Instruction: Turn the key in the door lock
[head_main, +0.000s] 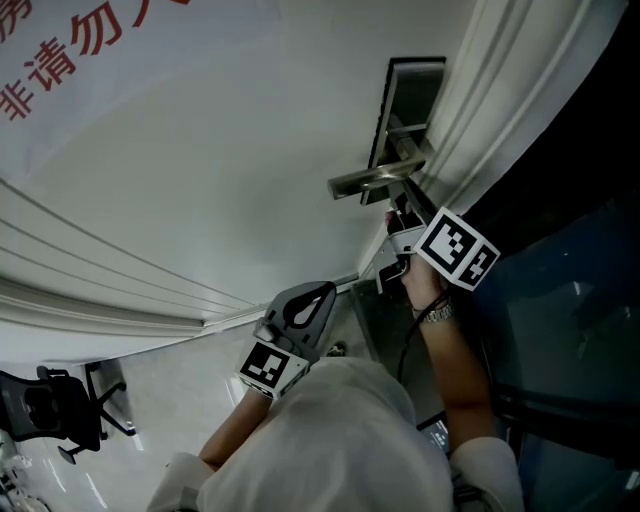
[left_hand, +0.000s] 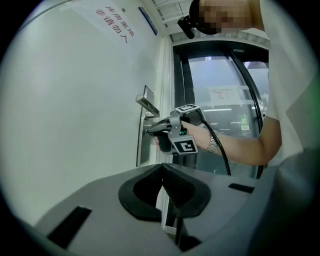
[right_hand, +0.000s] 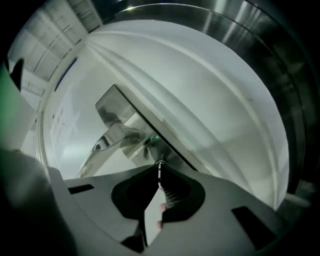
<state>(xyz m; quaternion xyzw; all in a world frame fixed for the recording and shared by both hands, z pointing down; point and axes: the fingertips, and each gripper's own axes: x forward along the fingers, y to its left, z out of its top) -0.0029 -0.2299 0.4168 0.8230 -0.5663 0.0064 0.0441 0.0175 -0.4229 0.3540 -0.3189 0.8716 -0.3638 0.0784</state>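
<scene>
**A:** What fills most of the head view?

**B:** A white door (head_main: 200, 180), with a sign in red characters (head_main: 60, 50) at its far left. Dark glass (head_main: 560, 330) stands to its right, and an office chair (head_main: 60, 410) sits at the near left on the floor.

**A:** And the two tools?

**B:** The left gripper (head_main: 322, 290) hangs near the person, low and left of the lock and well apart from it. Its jaws are pressed together with nothing between them. The right gripper (head_main: 397, 212) is up against the door's right edge, with its marker cube (head_main: 457, 248) turned toward the camera.

**A:** Where is the lock?

**B:** A long metal lock plate (head_main: 410, 100) runs along that right edge, and a lever handle (head_main: 375, 178) sticks out leftward from it. The right gripper's tips sit just under the handle.

**A:** And the key?

**B:** The key (right_hand: 159, 166) is pinched between the right gripper's closed jaws, a thin sliver of metal at their very tips. Its far end meets the plate just below the handle (the keyhole itself is hidden behind it). A tiny green light (right_hand: 155, 138) glows on the plate just beside it.
</scene>
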